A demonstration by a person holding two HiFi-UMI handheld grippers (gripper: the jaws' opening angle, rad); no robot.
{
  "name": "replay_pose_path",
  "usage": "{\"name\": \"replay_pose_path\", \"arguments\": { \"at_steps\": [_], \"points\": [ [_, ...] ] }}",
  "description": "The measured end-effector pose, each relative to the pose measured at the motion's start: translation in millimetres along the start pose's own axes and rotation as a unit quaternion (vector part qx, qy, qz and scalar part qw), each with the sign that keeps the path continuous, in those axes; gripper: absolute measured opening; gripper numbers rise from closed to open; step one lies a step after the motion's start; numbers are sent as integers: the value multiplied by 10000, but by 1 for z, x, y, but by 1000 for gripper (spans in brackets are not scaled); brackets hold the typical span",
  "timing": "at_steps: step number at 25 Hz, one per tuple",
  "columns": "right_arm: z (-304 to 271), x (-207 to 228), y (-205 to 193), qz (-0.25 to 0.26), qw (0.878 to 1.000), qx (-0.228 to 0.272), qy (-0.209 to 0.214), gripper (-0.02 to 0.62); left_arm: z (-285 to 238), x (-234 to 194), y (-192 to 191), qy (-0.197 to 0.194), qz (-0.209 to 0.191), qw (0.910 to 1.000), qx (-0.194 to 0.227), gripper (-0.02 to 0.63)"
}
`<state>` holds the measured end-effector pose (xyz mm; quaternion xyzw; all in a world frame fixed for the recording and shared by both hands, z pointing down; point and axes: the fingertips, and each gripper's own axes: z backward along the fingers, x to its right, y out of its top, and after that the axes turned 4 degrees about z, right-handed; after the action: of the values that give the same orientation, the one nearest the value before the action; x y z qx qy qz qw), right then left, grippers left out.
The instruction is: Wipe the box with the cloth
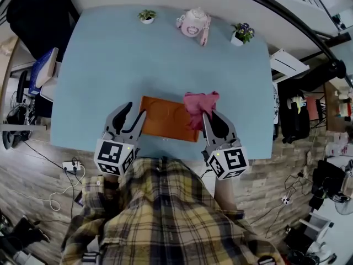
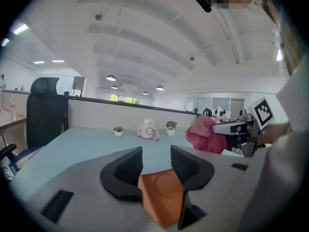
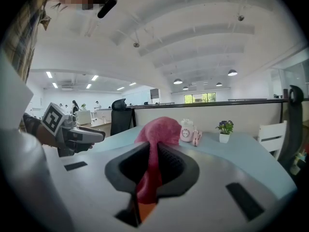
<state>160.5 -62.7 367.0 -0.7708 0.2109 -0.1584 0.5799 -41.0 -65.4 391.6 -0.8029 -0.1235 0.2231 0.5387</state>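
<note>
Right gripper (image 3: 153, 151) clamps cloth (image 3: 160, 128) over the box (image 1: 165, 118) edge

The head camera is looking steeply down from above at the blue worktop (image 1: 110, 65). The camera on the left hand-held gripper (image 1: 135, 110) is sitting low and close behind its jaws, facing across the worktop to the far wall. The one on the right hand-held gripper (image 1: 212, 116) is doing the same. All three are showing the box (image 1: 165, 117), the cloth (image 1: 199, 102) and the little pink pot (image 1: 193, 24).
</note>
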Motion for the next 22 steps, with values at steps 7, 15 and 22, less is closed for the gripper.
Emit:
{"name": "replay_pose_path", "arguments": {
  "at_steps": [7,15,22],
  "points": [
    [-12,-1,4,-20,9999,9,104,41,-8,-4,0,-14,30,10000,-75,178],
    [-23,-13,4,15,9999,-97,30,41,-11,-11,-2,-225,42,9996,-169,177],
    [-25,-22,1,-6,9999,-147,8,41,-13,-13,-16,-347,45,9988,-356,175]
  ]
}}
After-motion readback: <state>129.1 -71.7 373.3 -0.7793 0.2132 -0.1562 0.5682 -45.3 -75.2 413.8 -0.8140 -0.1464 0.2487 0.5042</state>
